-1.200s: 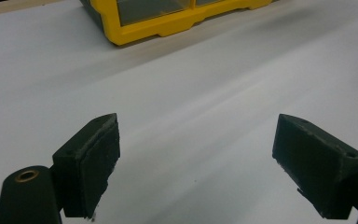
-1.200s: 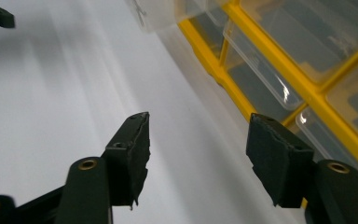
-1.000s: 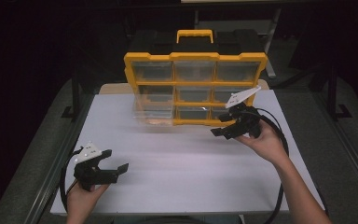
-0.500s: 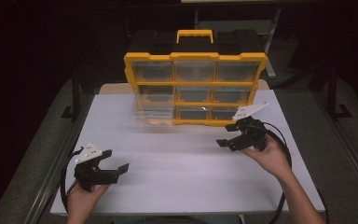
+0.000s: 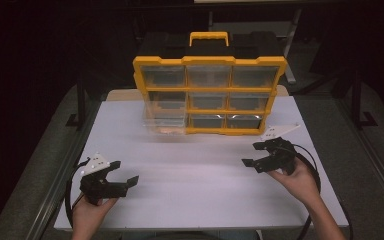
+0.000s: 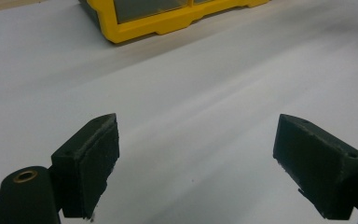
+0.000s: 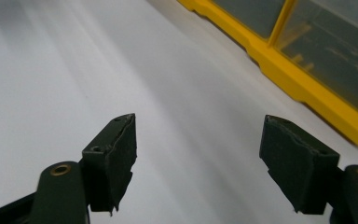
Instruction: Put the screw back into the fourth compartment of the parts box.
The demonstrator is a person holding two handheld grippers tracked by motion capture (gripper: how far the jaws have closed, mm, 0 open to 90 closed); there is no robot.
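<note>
stands at the table's [image 5: 130, 130] far edge: yellow drawer organizer [image 5: 210, 95], clear drawer [image 5: 165, 121] protruding lower left. nearer it, right gripper [image 5: 260, 155], jaws just widened, empty; left gripper [image 5: 125, 172] spread too.

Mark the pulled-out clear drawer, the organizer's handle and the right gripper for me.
pulled-out clear drawer [image 5: 164, 121], high view, its front wall.
organizer's handle [image 5: 209, 35], high view, top bar of the yellow grip.
right gripper [image 5: 252, 154], high view, gap between its open jaws.

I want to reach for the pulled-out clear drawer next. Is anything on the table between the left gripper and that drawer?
Nothing visible. Bare white table lies between the left gripper and the drawer, which juts from the yellow organizer.
</note>
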